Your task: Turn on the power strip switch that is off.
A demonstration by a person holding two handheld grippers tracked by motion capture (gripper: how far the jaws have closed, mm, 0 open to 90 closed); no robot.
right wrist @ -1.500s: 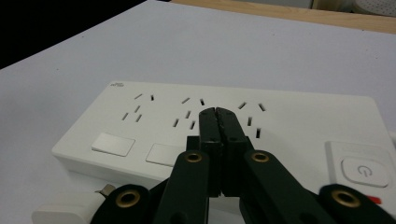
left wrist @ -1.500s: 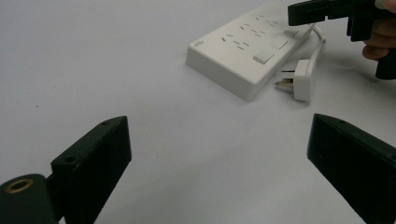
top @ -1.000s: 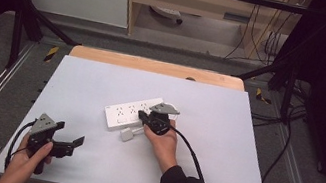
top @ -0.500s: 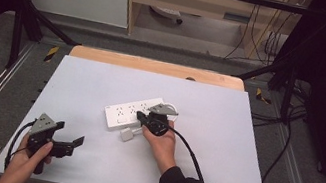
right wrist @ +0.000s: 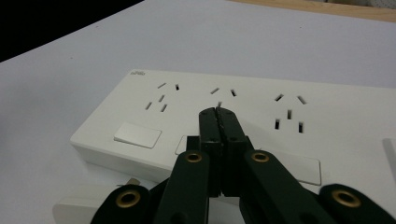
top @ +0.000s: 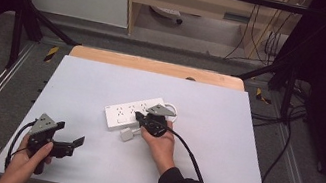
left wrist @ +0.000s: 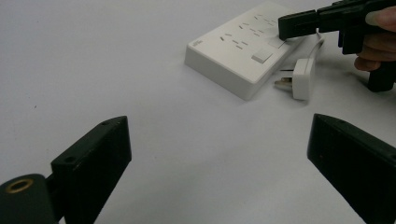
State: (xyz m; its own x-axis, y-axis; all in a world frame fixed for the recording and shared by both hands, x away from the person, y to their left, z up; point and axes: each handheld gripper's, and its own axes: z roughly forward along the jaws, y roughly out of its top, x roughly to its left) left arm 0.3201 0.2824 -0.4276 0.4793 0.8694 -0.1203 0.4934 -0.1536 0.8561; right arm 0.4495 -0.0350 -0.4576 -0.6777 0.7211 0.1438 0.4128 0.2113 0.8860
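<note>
White table (top: 224, 133), power strip (top: 134, 113), loose plug (top: 127, 134)

Open white surface (top: 251, 153) is being left free along the far edge, the right side and the near middle. The centre is being blocked by a white power strip (top: 134, 114), with a loose white plug (top: 127, 134) lying just beside its near edge. The right hand-held gripper (right wrist: 218, 114), jaws pressed together, is being held over the strip. The left hand-held gripper (top: 71, 142), jaws spread wide, is being held at the near-left corner, well apart from the strip.

White power strip (top: 134, 113) flat mid-table, white plug (top: 127, 134) just beside
</note>
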